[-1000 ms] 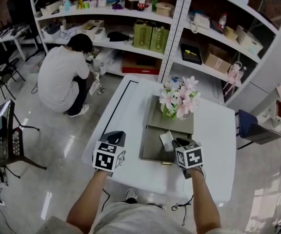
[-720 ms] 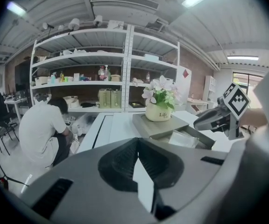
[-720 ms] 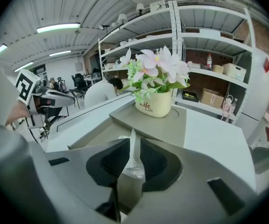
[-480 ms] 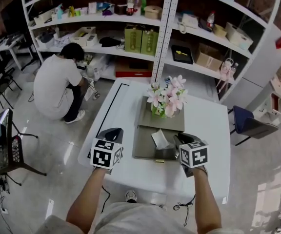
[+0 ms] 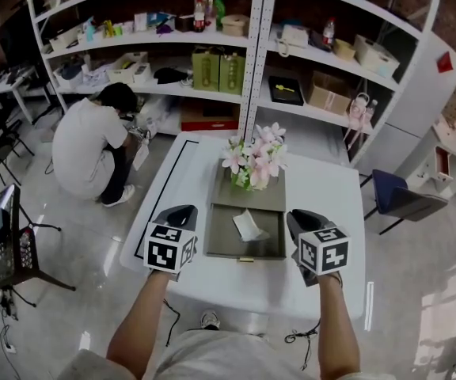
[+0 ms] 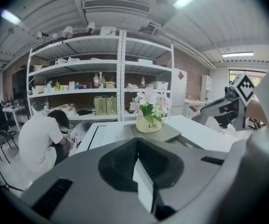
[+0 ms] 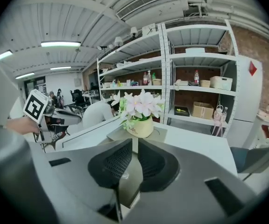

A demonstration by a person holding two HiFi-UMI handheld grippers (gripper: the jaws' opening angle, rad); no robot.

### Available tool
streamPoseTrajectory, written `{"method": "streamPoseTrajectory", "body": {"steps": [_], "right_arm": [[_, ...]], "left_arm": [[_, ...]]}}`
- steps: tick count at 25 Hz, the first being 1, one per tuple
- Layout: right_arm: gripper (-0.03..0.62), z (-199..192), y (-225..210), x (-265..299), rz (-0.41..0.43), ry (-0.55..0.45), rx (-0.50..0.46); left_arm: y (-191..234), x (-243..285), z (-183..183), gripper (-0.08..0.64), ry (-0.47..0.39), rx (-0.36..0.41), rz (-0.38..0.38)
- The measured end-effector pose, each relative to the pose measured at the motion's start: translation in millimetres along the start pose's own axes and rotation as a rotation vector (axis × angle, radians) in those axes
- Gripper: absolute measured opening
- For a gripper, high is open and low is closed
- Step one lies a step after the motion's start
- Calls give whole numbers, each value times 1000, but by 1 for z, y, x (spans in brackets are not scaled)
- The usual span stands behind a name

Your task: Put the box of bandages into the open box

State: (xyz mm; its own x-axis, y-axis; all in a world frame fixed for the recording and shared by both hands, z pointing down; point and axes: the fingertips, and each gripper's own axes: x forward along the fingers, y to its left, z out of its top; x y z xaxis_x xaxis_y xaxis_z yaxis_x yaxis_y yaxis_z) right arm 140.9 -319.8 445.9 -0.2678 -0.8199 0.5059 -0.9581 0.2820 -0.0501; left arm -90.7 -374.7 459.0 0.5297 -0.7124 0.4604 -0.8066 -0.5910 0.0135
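A: Far left first?
B: Person (image 5: 91, 145) in a white top, crouched on the floor by the shelving (image 5: 253, 54), well off to the left of the left claw (image 5: 177, 212) and beyond it.

A: Left claw state?
B: Jaws pressed together, nothing between them. It hangs over the near left part of the white table (image 5: 331, 192). Its marker cube carries a black-and-white square pattern, no letters.

A: The task thing?
B: Box of bandages (image 5: 248, 226), white, lying skewed inside the open box (image 5: 220, 248). It sits ahead and to the right of the left claw, ahead and to the left of the right claw (image 5: 301, 214), touching neither. No print on it that I can read.

A: The open box itself?
B: Grey, shallow, squarely between the two claws, near the table's front edge.

A: Anything beyond it?
B: Flower pot (image 6: 148, 123) on a flat grey slab (image 5: 248, 192) just past the open box, ahead of both claws. Pink and white blooms, and the cream pot reads "Life".

A: Right claw?
B: Jaws closed to a thin slit, gripping nothing. It hangs just right of the open box. Same patterned cube.

A: Far right?
B: Blue chair (image 5: 398, 200), off the table, right of the right claw.
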Motion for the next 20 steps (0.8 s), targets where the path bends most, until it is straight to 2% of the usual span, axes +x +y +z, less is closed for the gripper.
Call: {"method": "streamPoseTrajectory", "body": {"steps": [9,14,20], "right_arm": [[14,14,-18,-42,8,-81,10],[5,17,-25,-61,25,-147,36],[3,16,-35,-78,0,-204,43]], "left_arm": [[-28,-5,19,6,-31,4,20],[-41,-13,20,6,-36,10,35],[-53,-18,19,6,-35,13,51]]}}
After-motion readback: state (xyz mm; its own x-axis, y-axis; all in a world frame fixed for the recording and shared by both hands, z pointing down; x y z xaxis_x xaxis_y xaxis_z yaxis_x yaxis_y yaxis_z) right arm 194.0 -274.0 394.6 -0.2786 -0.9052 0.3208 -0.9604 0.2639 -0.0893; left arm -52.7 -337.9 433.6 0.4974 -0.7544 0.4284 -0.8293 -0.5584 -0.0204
